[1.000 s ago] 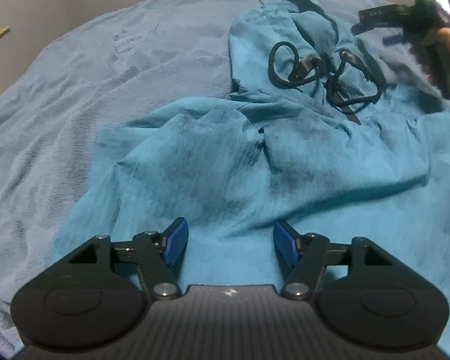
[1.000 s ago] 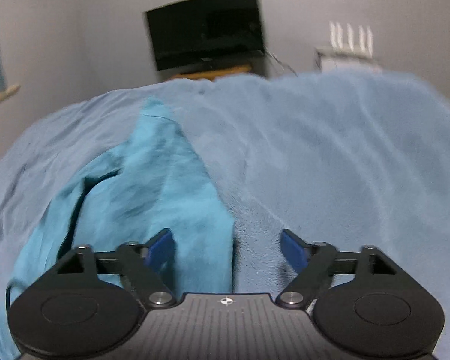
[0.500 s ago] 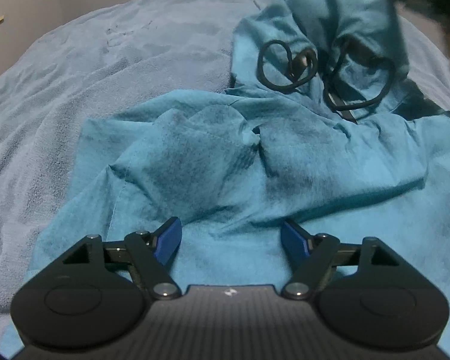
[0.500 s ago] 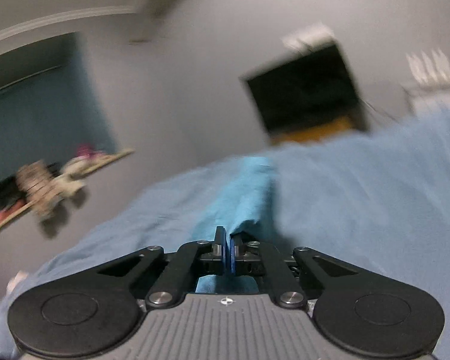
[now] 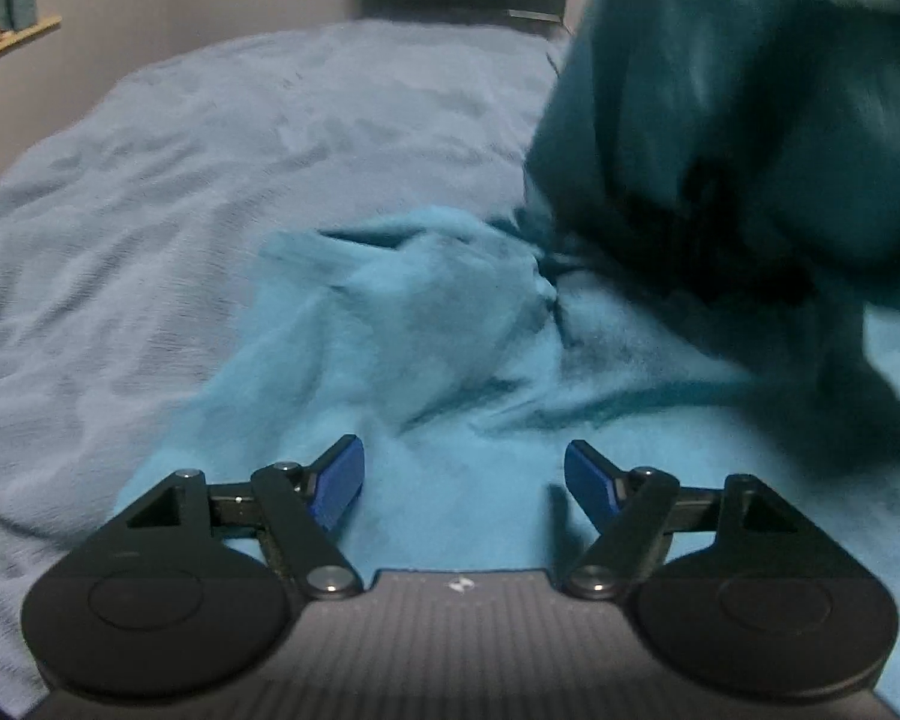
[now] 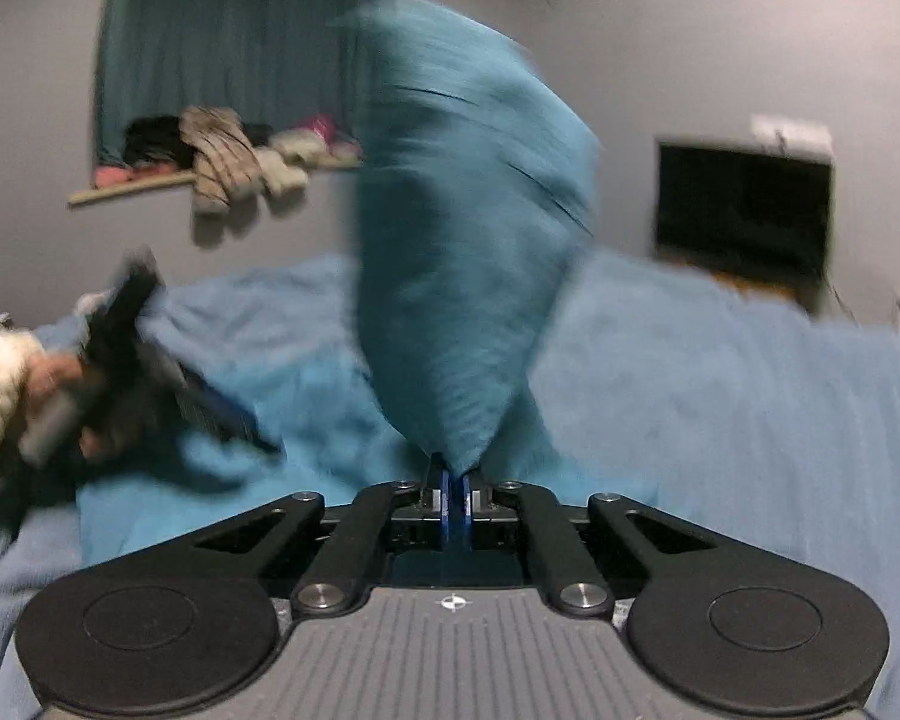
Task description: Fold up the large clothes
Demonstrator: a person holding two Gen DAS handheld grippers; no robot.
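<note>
A large teal garment (image 5: 426,324) lies on the bed. My left gripper (image 5: 463,483) is open and empty, low over its near part; it also shows blurred at the left of the right wrist view (image 6: 168,378). My right gripper (image 6: 455,495) is shut on an edge of the garment (image 6: 462,252) and holds it up in the air, so the cloth stands above the jaws. In the left wrist view that lifted part (image 5: 738,120) hangs dark and blurred at the upper right, hiding the black cords.
A light blue blanket (image 5: 180,192) covers the bed. A dark TV (image 6: 744,210) stands by the far wall. A shelf with piled clothes (image 6: 222,162) sits below a curtained window at the left wall.
My right gripper closed on the garment's edge, then lifted it and swung left over the bed. The raised cloth now covers the cords. My left gripper stayed open and edged forward.
</note>
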